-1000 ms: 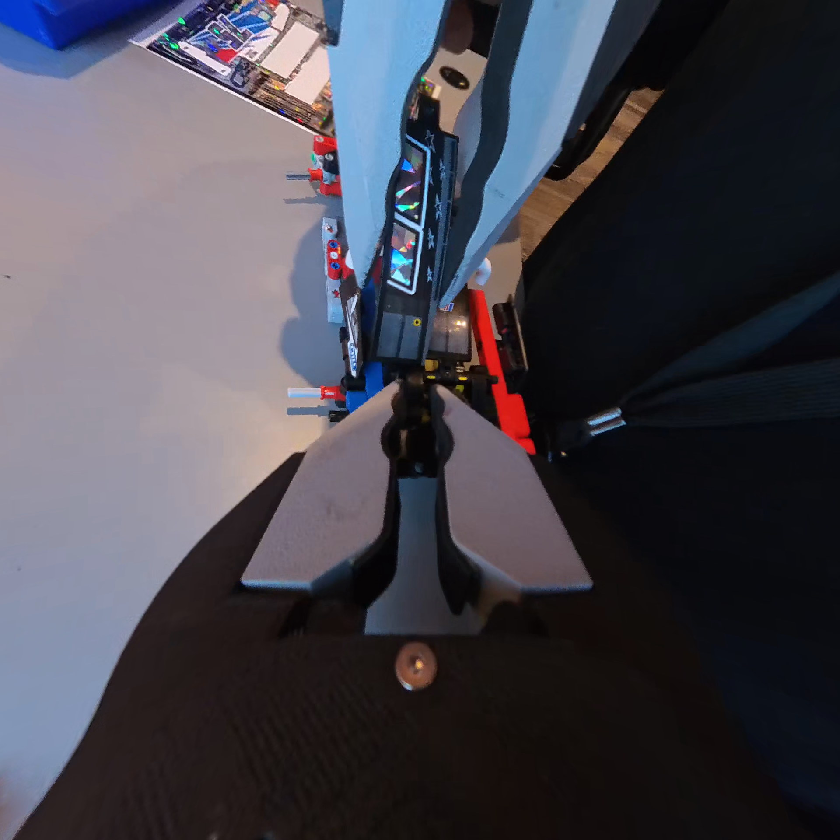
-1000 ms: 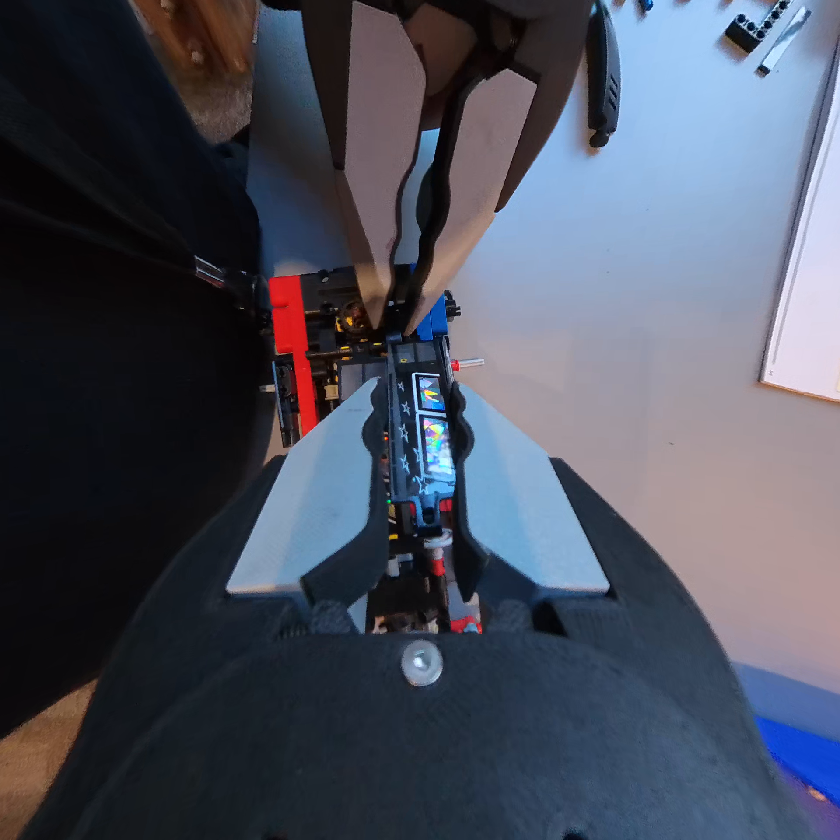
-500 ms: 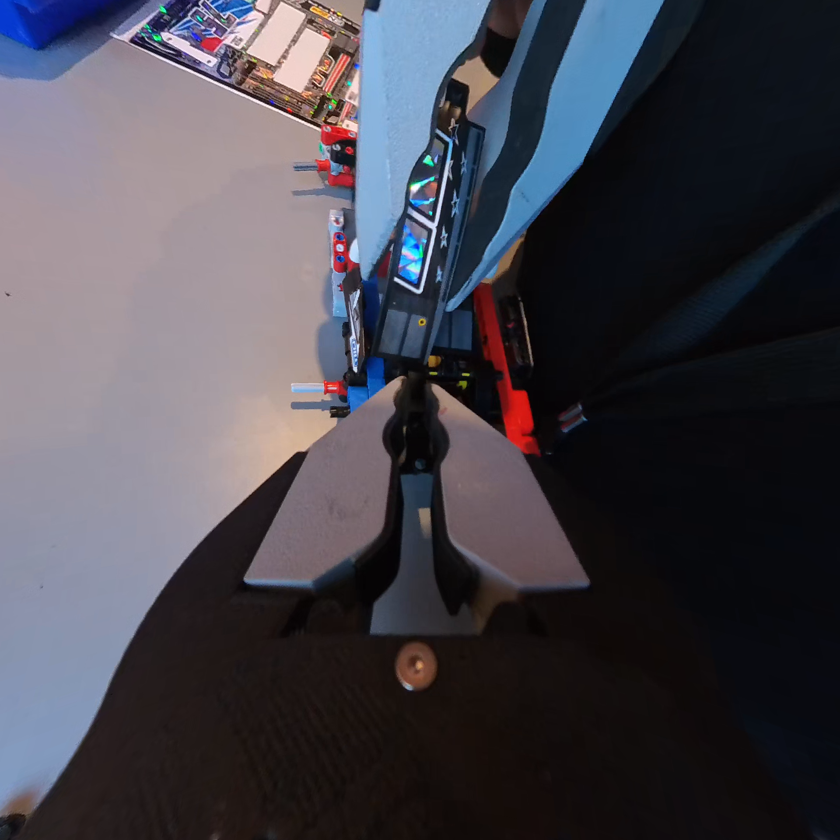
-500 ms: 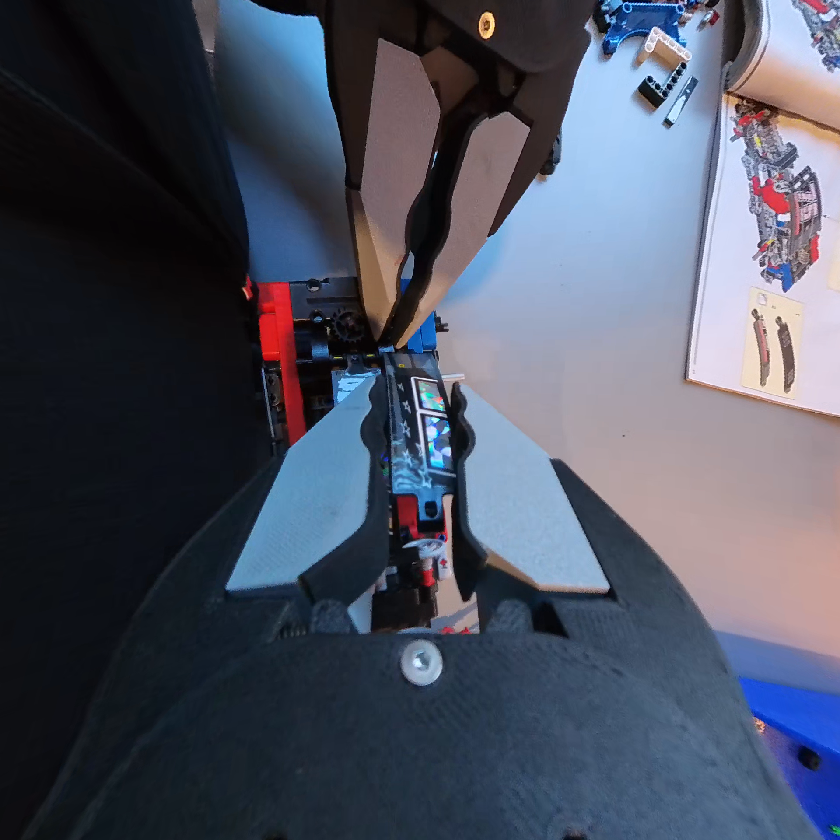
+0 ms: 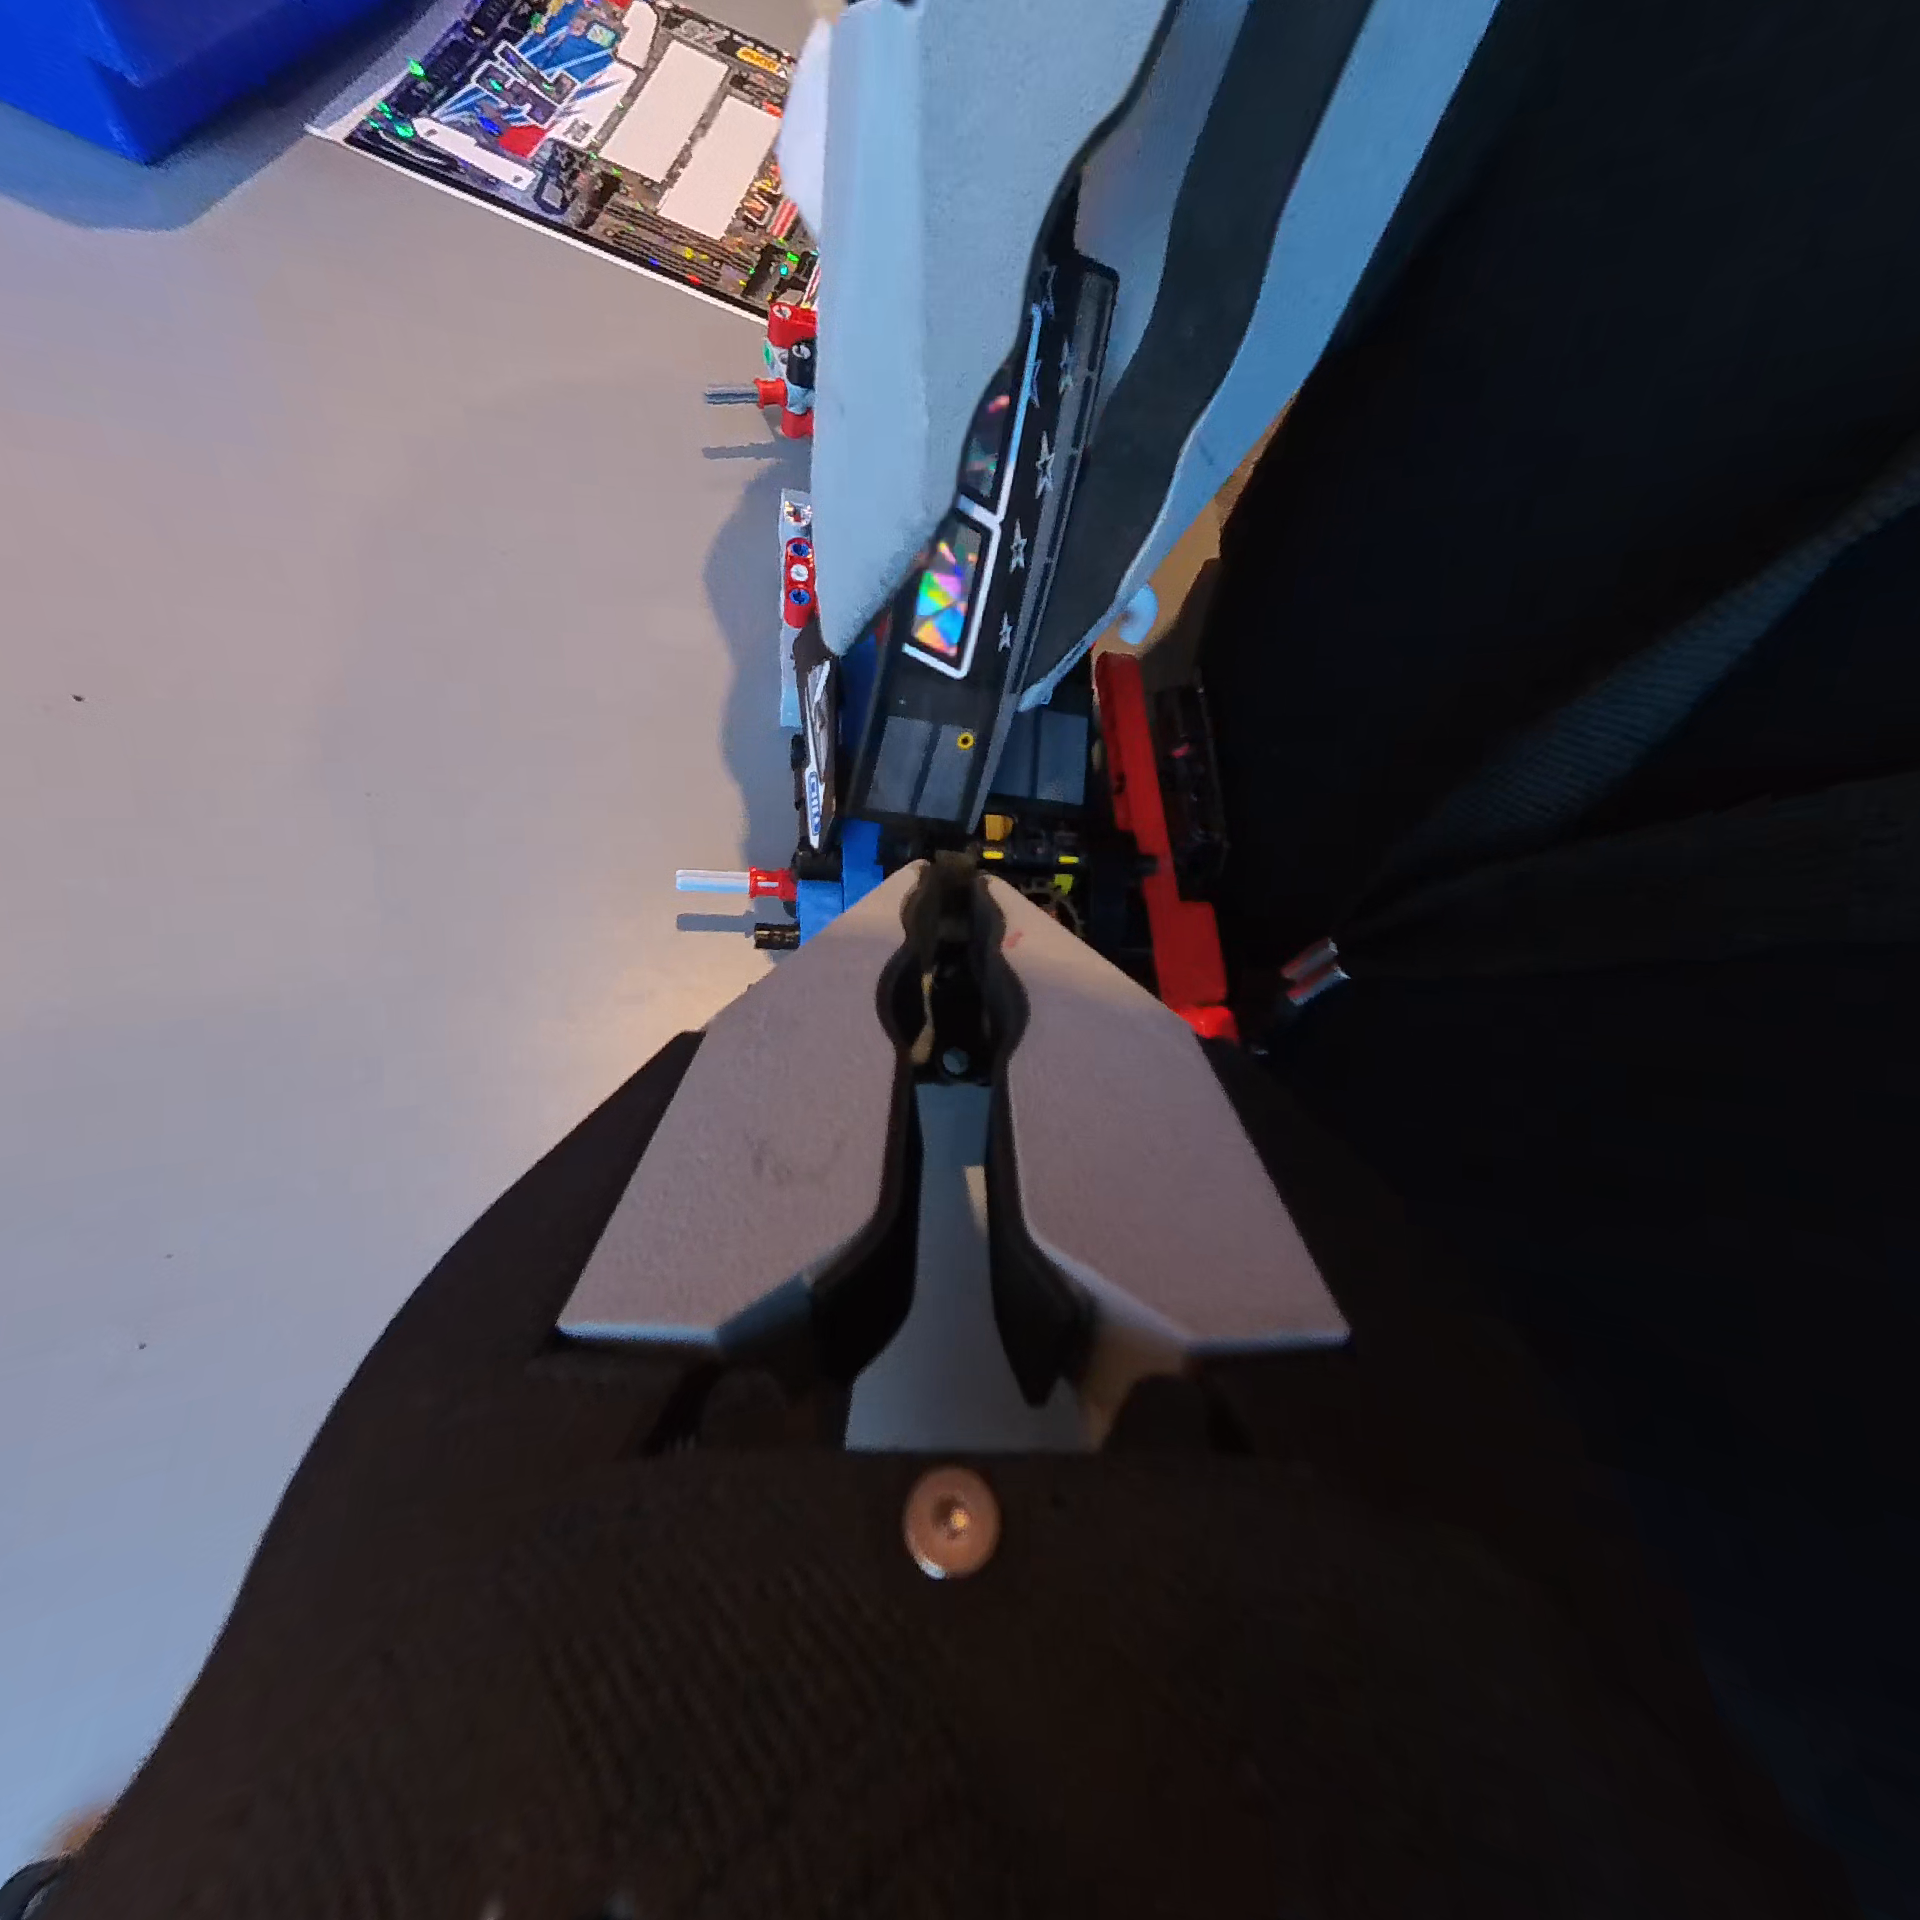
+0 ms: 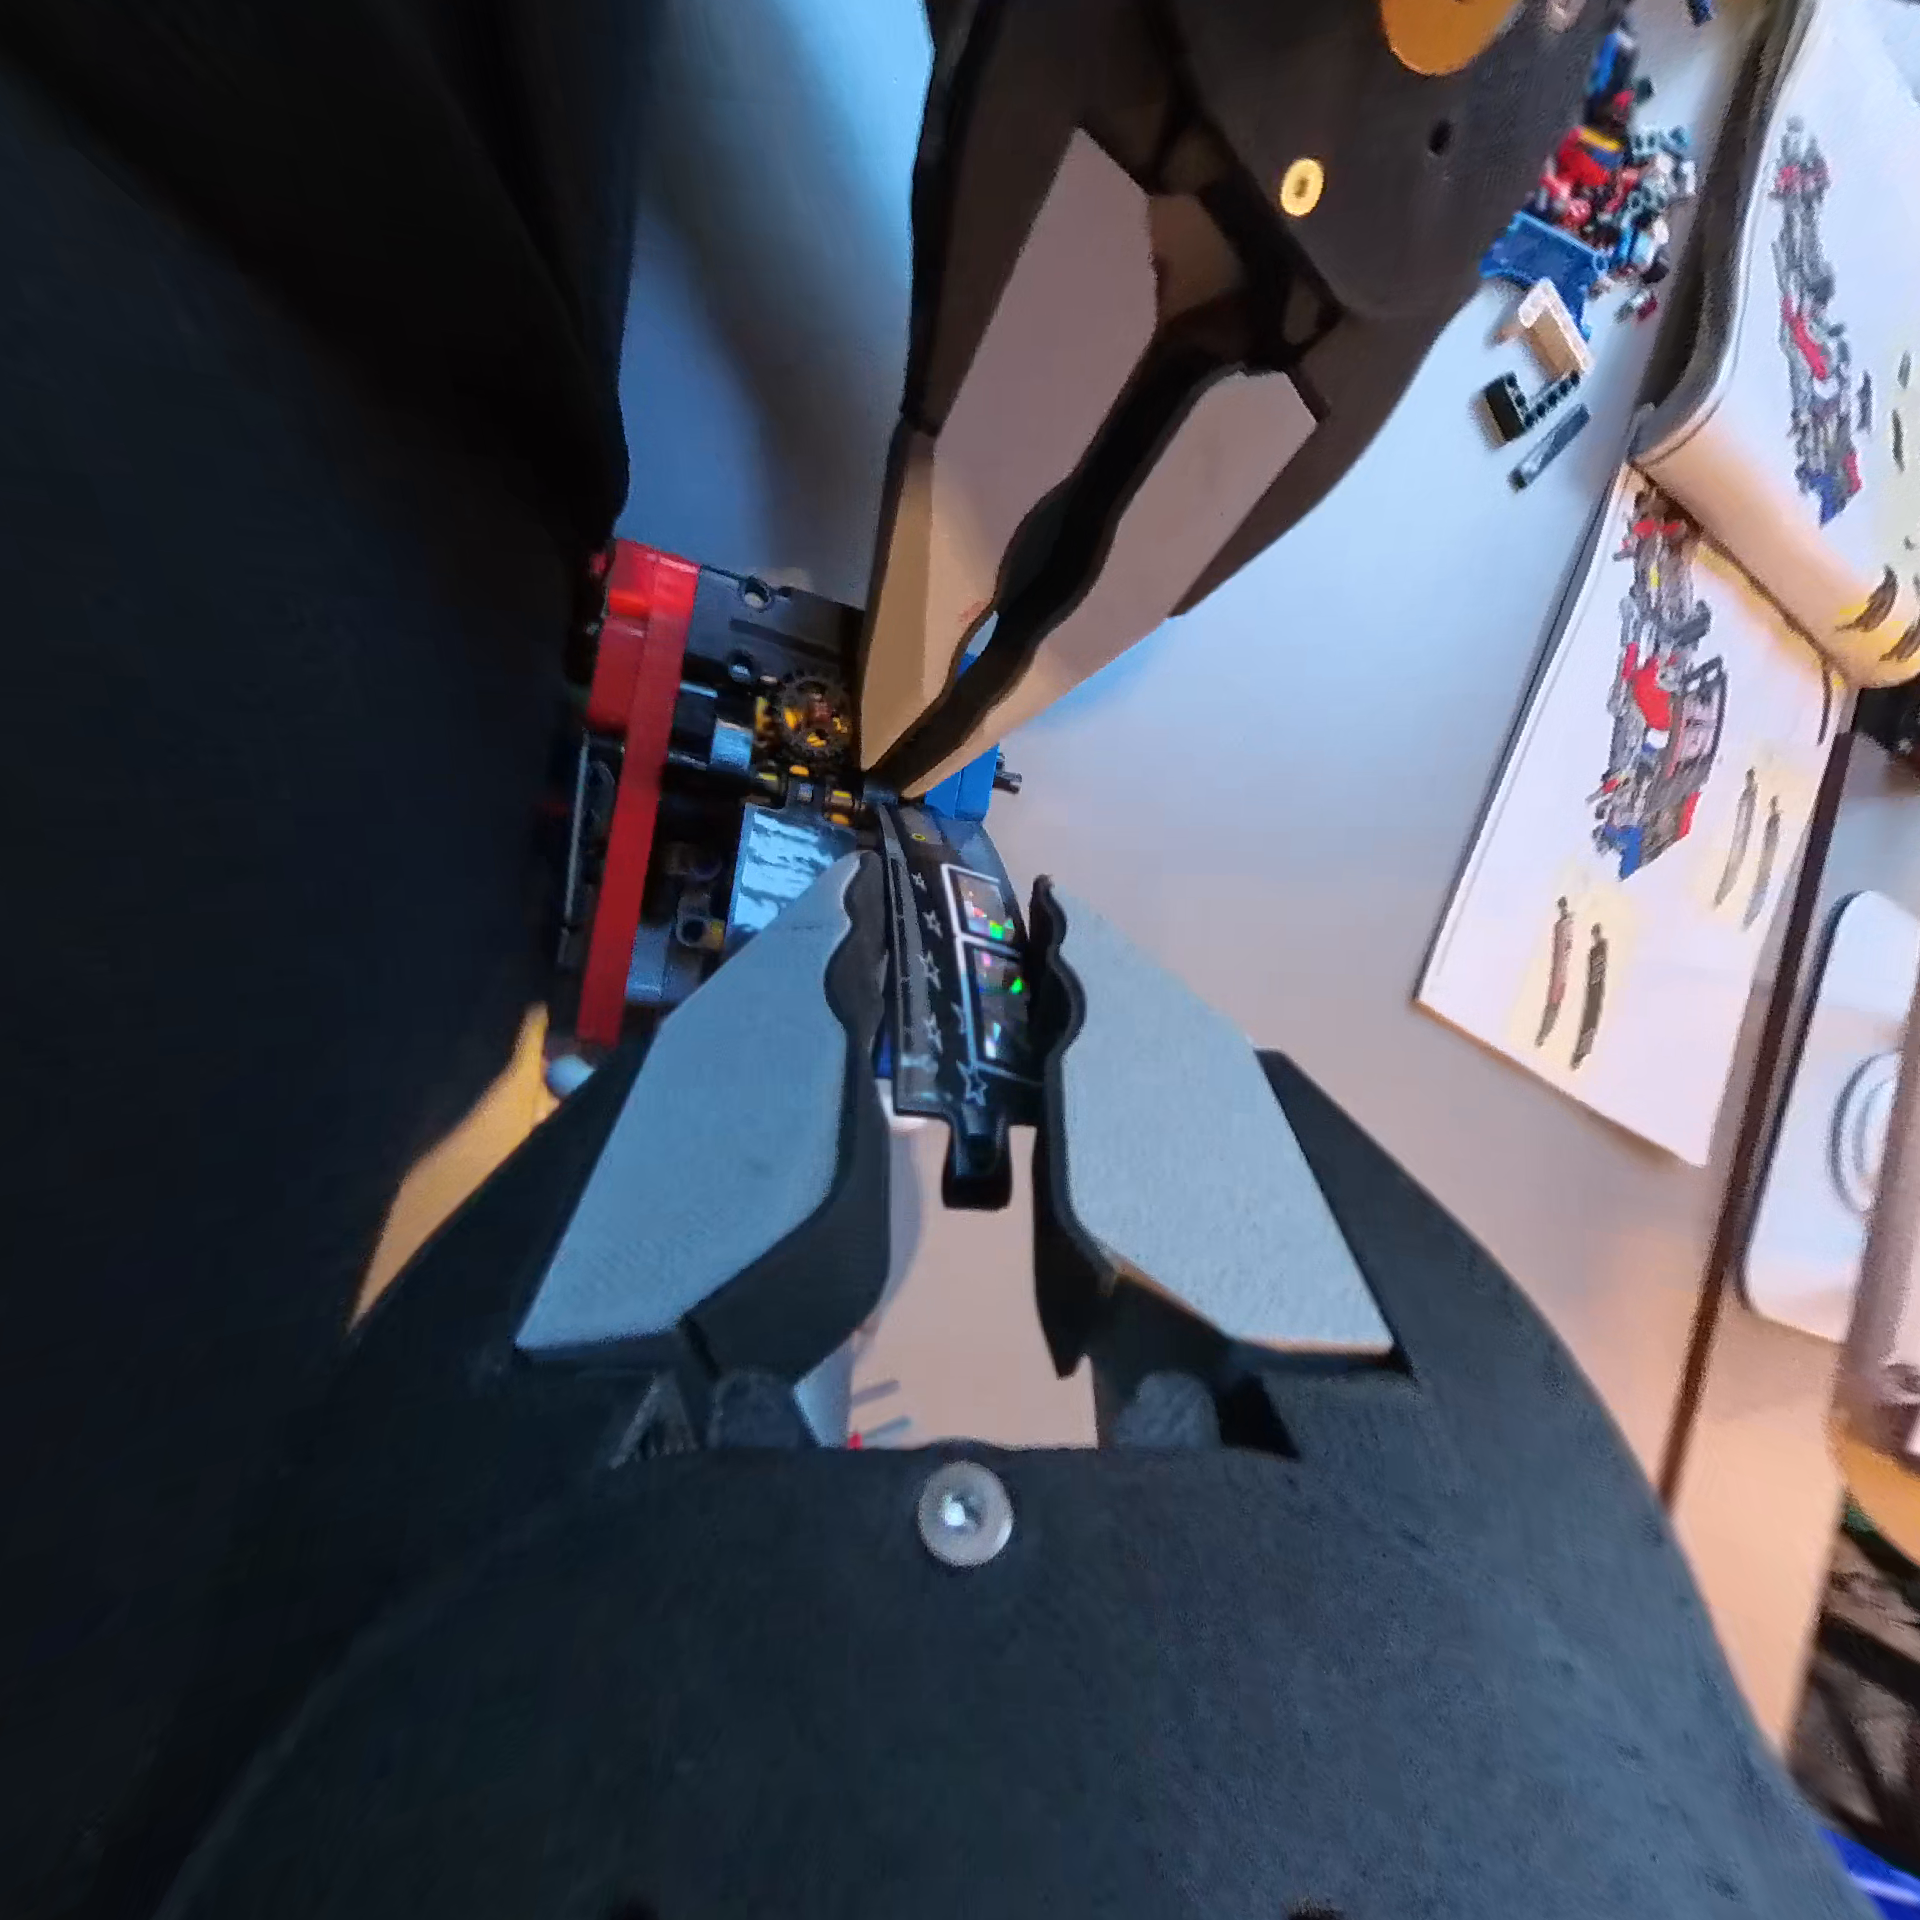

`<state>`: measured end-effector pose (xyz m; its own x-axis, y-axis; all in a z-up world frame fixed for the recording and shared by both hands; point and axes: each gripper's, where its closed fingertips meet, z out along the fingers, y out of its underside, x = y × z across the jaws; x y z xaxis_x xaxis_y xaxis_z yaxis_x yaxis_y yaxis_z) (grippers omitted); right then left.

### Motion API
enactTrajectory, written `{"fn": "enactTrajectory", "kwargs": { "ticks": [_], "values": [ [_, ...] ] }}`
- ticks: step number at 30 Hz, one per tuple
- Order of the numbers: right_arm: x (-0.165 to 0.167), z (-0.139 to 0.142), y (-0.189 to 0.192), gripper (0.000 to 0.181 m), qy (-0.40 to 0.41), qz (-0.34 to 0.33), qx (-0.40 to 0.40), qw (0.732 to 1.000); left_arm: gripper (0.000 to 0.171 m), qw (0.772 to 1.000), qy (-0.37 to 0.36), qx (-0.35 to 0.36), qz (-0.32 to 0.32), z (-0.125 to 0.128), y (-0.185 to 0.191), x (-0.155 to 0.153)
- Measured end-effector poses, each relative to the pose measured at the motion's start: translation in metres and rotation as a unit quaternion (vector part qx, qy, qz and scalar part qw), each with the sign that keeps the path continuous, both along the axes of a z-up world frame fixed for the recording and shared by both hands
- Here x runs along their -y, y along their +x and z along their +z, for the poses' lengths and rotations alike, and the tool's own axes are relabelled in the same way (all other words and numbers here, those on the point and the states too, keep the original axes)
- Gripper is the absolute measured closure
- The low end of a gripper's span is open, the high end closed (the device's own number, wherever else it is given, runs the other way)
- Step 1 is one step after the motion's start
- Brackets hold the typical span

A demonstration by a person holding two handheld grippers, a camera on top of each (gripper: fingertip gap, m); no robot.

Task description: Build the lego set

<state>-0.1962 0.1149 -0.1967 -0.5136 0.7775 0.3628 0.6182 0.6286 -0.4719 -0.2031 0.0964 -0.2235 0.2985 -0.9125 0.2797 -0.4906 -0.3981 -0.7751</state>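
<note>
Left wrist view, left to right: one blue bin (image 5: 125, 73) is seen at 11 o'clock, one printed sheet (image 5: 623, 145) beside it on the grey tabletop (image 5: 312, 727). Two red-tipped axle pins are counted, one (image 5: 727, 883) near centre and one (image 5: 758, 395) farther up at 12 o'clock. The lego model (image 5: 1039, 790), red, blue and black, lies at the tabletop edge at centre. The left gripper (image 5: 951, 883) is seen with jaws closed down on the near tip of one black panel (image 5: 987, 582) bearing stars and two holographic stickers. The right gripper (image 5: 997, 582) comes in from 12 o'clock, the panel between its jaws.

Right wrist view: the lego model (image 6: 665, 790) sits at 10 o'clock, one gear visible. The right gripper (image 6: 956, 914) jaws are part open, bracketing the black panel (image 6: 966, 977); firm contact cannot be told. The left gripper (image 6: 894, 779) is pinched at the panel's far end. Two instruction pages (image 6: 1621, 810) lie at 3 o'clock, a loose parts pile (image 6: 1590, 229) at 1 o'clock; the count is unreadable.
</note>
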Motion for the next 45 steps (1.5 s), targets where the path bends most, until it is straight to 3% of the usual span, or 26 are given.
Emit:
{"fn": "enactTrajectory", "kwargs": {
  "ticks": [7,12,45],
  "values": [
    [-0.009,-0.008,0.007,0.157,-0.033,-0.030,0.003,0.999,0.169,1.000,0.004,0.005,0.005,0.001,-0.001,-0.001],
    [-0.004,-0.002,-0.003,0.158,0.016,-0.019,-0.012,1.000,0.169,1.000,0.002,-0.002,0.004,0.000,-0.004,-0.001],
    [-0.012,-0.006,-0.005,0.161,-0.037,-0.014,-0.008,0.999,0.169,1.000,0.018,-0.005,0.017,0.000,-0.011,-0.003]
  ]
}}
